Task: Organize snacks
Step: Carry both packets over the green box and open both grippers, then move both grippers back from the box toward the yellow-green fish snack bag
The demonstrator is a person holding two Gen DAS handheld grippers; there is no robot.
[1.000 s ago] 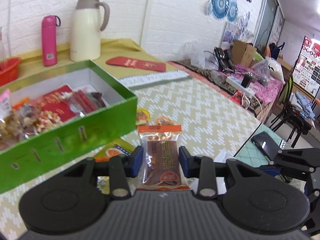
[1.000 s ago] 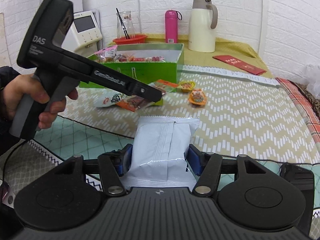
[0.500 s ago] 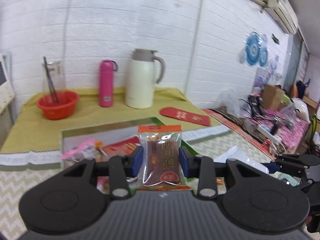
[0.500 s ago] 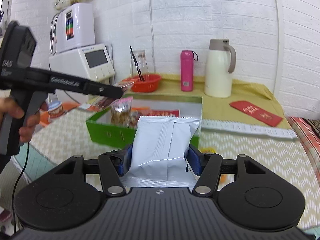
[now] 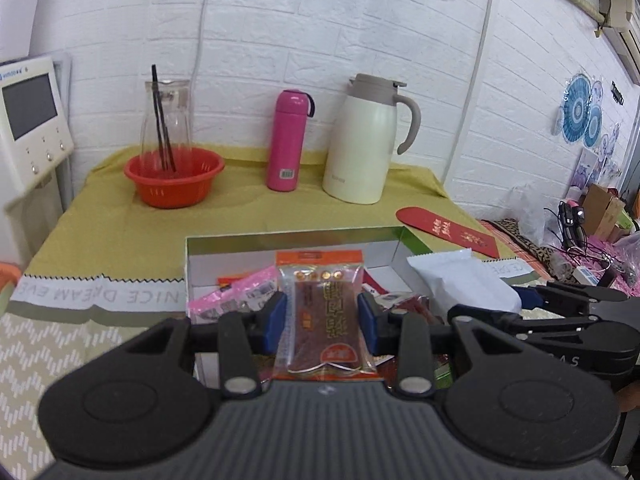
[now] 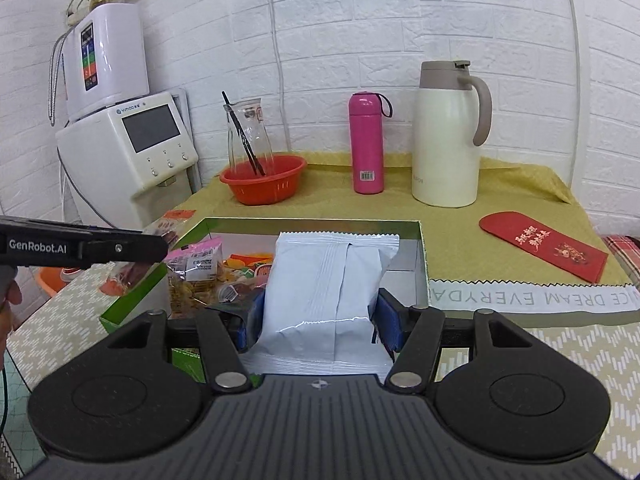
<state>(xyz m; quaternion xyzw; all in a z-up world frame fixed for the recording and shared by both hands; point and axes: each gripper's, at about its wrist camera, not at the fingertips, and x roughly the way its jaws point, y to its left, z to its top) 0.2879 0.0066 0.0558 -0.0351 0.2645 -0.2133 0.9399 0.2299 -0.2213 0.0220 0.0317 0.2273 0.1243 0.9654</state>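
My left gripper [image 5: 320, 320] is shut on a clear orange-edged packet of brown dried snack [image 5: 322, 312], held over the near side of the green snack box [image 5: 296, 234]. My right gripper [image 6: 318, 316] is shut on a white foil snack bag [image 6: 328, 288], held over the same box [image 6: 423, 256]. The box holds several packets, among them a pink-labelled one [image 6: 198, 260]. The white bag and the right gripper also show at the right of the left wrist view [image 5: 460, 276]. The left gripper shows at the left of the right wrist view [image 6: 80, 246].
Behind the box on the yellow cloth stand a red bowl [image 5: 174, 176] with a glass carafe, a pink bottle [image 5: 288, 140] and a white thermos jug [image 5: 366, 140]. A red envelope [image 5: 448, 230] lies at right. A water dispenser [image 6: 128, 144] stands at left.
Both grippers have risen from the table and moved forward over the green box, each still holding its packet. The views now look level across the box to the wall.
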